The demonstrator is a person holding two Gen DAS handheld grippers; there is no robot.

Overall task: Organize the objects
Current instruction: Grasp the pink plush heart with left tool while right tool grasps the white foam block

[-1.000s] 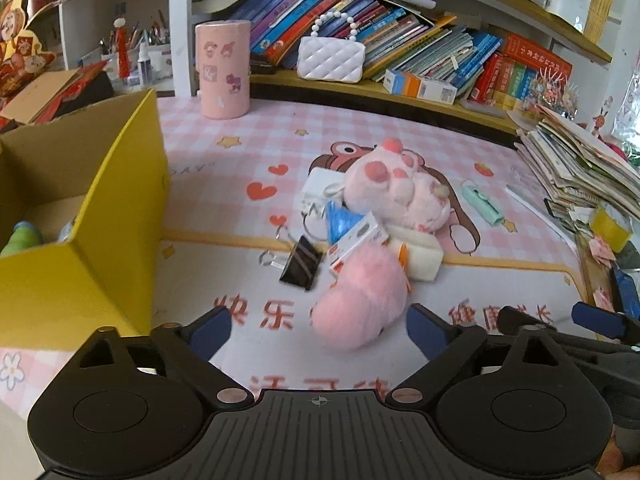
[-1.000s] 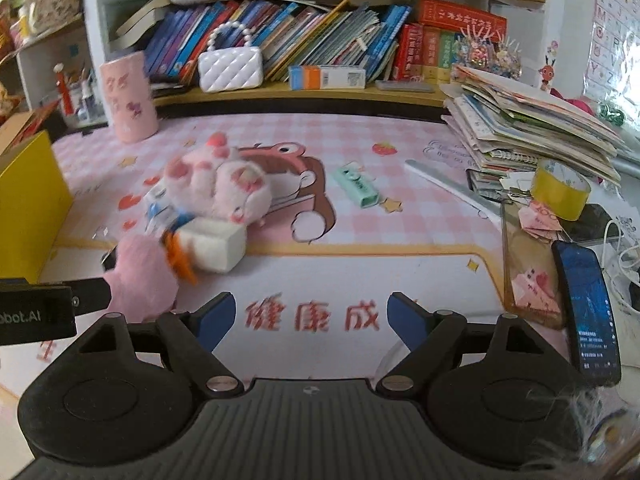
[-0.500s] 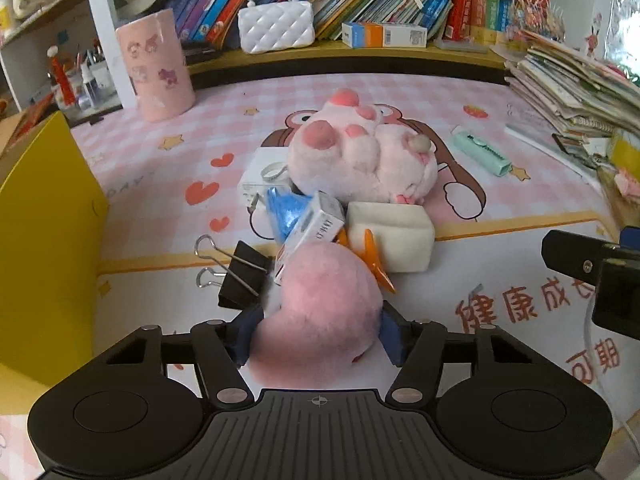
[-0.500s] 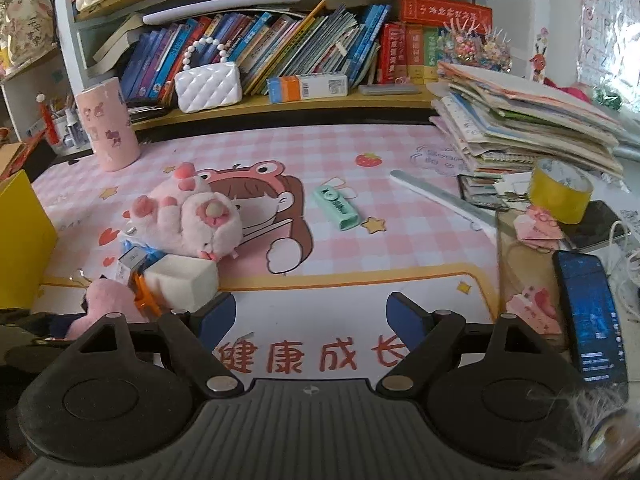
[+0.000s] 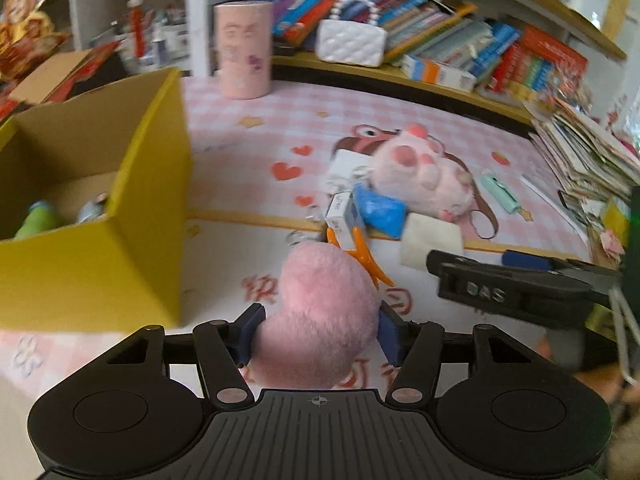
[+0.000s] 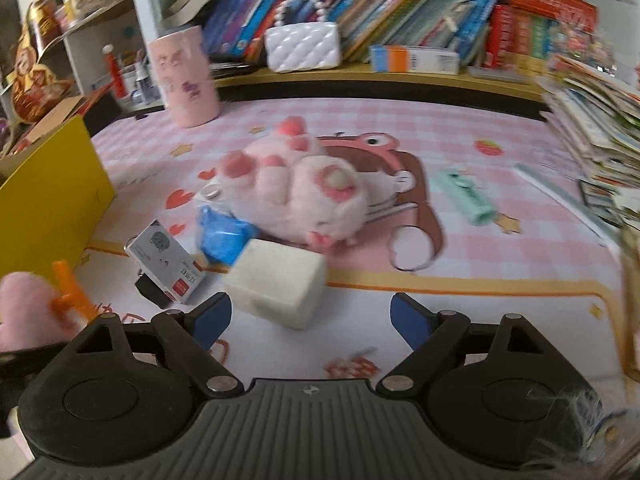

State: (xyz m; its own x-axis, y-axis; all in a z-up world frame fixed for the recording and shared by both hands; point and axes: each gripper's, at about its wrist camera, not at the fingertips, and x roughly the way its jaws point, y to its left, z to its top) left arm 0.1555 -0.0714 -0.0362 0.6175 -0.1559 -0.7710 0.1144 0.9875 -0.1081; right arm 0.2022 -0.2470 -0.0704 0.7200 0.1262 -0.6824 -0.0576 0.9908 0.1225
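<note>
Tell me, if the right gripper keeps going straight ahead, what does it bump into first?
Probably the white block. It lies just ahead of the open right gripper, a bit toward its left finger. Behind it is the pink plush toy. Depth is hard to judge here.

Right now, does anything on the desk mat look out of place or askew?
Yes. The pink plush pig lies on its back, feet up, amid a jumble: a blue crumpled bag, a small card box and a white block crowd against it.
</note>
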